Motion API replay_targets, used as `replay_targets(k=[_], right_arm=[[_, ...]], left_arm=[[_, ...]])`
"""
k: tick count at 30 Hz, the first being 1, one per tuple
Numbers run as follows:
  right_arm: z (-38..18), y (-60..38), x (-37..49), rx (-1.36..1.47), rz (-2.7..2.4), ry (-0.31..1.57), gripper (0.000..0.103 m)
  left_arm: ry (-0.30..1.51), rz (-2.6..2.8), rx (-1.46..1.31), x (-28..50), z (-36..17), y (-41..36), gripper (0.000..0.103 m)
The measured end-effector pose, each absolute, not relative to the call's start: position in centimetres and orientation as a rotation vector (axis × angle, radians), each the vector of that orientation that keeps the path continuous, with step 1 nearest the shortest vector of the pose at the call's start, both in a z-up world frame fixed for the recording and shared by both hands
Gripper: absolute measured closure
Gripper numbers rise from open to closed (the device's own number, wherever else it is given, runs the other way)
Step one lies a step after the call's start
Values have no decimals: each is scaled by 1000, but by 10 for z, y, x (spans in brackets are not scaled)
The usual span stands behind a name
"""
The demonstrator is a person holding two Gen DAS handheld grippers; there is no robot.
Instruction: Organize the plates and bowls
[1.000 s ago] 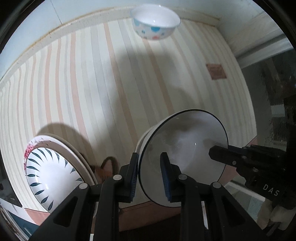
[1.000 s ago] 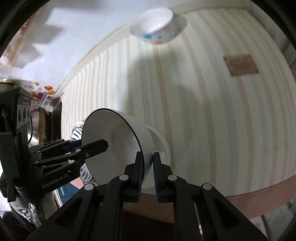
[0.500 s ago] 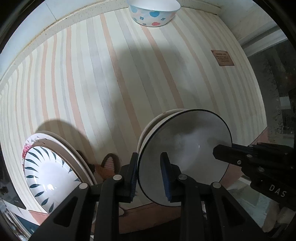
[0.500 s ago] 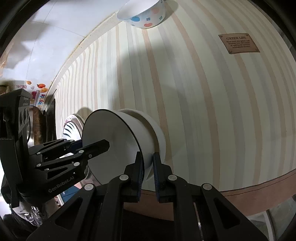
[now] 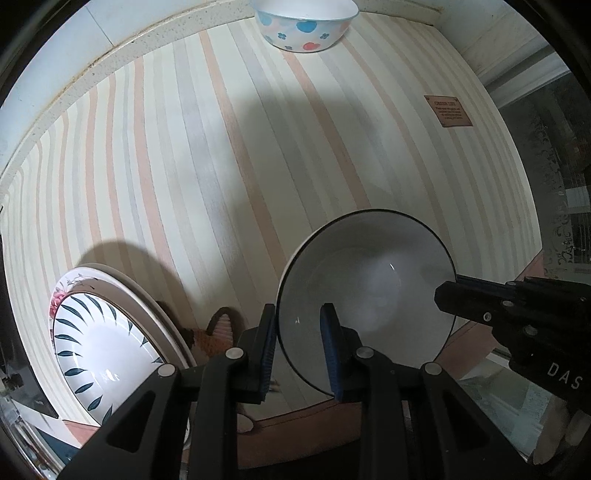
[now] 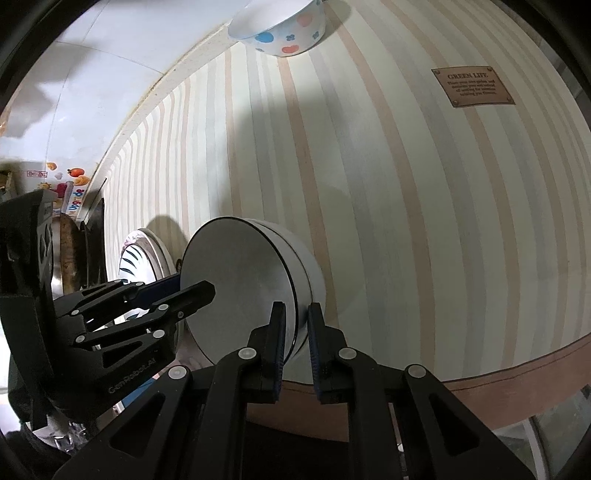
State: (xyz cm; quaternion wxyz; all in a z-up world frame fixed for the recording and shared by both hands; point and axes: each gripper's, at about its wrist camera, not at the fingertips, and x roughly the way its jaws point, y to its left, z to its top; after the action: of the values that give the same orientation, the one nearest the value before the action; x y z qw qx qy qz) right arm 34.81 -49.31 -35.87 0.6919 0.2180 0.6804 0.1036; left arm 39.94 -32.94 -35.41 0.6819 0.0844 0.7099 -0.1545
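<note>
A white bowl with a dark rim (image 5: 369,280) is held off the striped tablecloth by both grippers. My left gripper (image 5: 297,349) is shut on its near rim; it also shows in the right wrist view (image 6: 181,286). My right gripper (image 6: 295,341) is shut on the opposite rim of the same bowl (image 6: 243,280), and it also shows in the left wrist view (image 5: 448,291). A leaf-patterned bowl (image 5: 96,350) sits in a plate at the near left. A spotted bowl (image 5: 304,26) stands at the far edge.
The striped tablecloth (image 5: 221,166) has a brown label patch (image 5: 447,110) at the right. The table's front edge (image 6: 480,373) runs just below the held bowl. A wall backs the table, and clutter (image 6: 62,192) stands at the left.
Both grippers have carried the dark-rimmed bowl forward over the table; the spotted bowl and the label look nearer. The grips have not changed.
</note>
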Motion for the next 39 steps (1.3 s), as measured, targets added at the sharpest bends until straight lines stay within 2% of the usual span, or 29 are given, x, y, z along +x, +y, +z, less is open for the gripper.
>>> replay_targets(k=[9, 16, 18, 20, 22, 32, 39], right_arm=[[-359, -494, 347, 502, 235, 1523, 88], [-336, -507, 351, 552, 272, 1475, 87], [-322, -514, 359, 561, 278, 1440, 83], [-311, -521, 371, 565, 278, 1408, 63], [-301, -529, 389, 573, 285, 1370, 60], [-308, -567, 515, 573, 182, 1245, 59], [-339, -571, 581, 572, 133, 1255, 59]], left_arm=[[1597, -346, 174, 398, -346, -325, 82], [1502, -355, 153, 411, -301, -319, 80], [1467, -359, 119, 430, -291, -321, 75], [1453, -357, 97, 454, -289, -324, 74], [1446, -346, 62, 480, -291, -325, 74], [1440, -263, -43, 614, -328, -339, 74], [1507, -239, -42, 650, -367, -348, 74]])
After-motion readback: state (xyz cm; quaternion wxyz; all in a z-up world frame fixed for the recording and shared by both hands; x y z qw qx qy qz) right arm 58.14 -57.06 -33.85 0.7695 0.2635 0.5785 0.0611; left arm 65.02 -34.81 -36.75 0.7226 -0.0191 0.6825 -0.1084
